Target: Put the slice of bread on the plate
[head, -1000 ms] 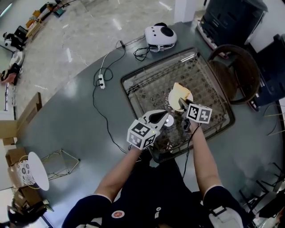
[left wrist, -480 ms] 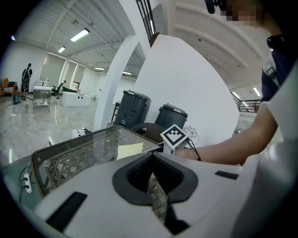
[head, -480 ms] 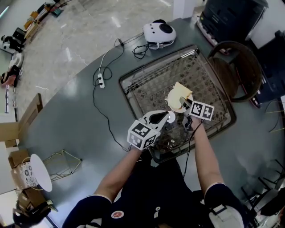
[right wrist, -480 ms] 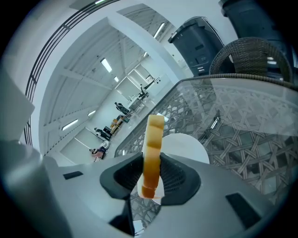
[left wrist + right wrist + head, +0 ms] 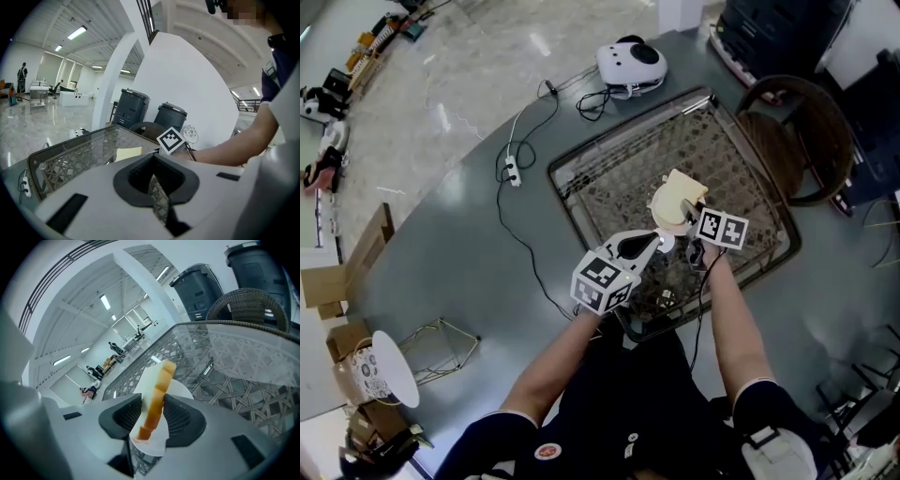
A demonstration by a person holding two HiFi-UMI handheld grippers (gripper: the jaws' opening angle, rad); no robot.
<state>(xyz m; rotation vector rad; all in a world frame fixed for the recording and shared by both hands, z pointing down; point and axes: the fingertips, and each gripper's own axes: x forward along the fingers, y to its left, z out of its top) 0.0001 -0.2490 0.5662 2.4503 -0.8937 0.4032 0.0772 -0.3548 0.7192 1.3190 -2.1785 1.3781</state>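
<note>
Soft, light and easily crushed, the slice of bread (image 5: pixel 157 394) stands on edge between the right hand-held gripper's (image 5: pixel 152 416) opening jaws, over the plate (image 5: pixel 180 390) beneath its tips. It is best pinched gently across its flat faces. The left hand-held gripper (image 5: pixel 157 187) is closed and empty.

A tray (image 5: pixel 619 183) sits on the table (image 5: pixel 441 272), and the plate (image 5: pixel 664 221) lies inside it, right of its middle. The slice of bread (image 5: pixel 680 187) stands on edge over the plate, between the opening jaws of the right gripper (image 5: pixel 686 208). The left gripper (image 5: pixel 652 246) hangs just left of that, nearer the person. A power strip (image 5: pixel 514 172) lies left of the tray, a panda-shaped gadget (image 5: pixel 631 64) beyond it, a chair (image 5: pixel 802 141) to its right.
</note>
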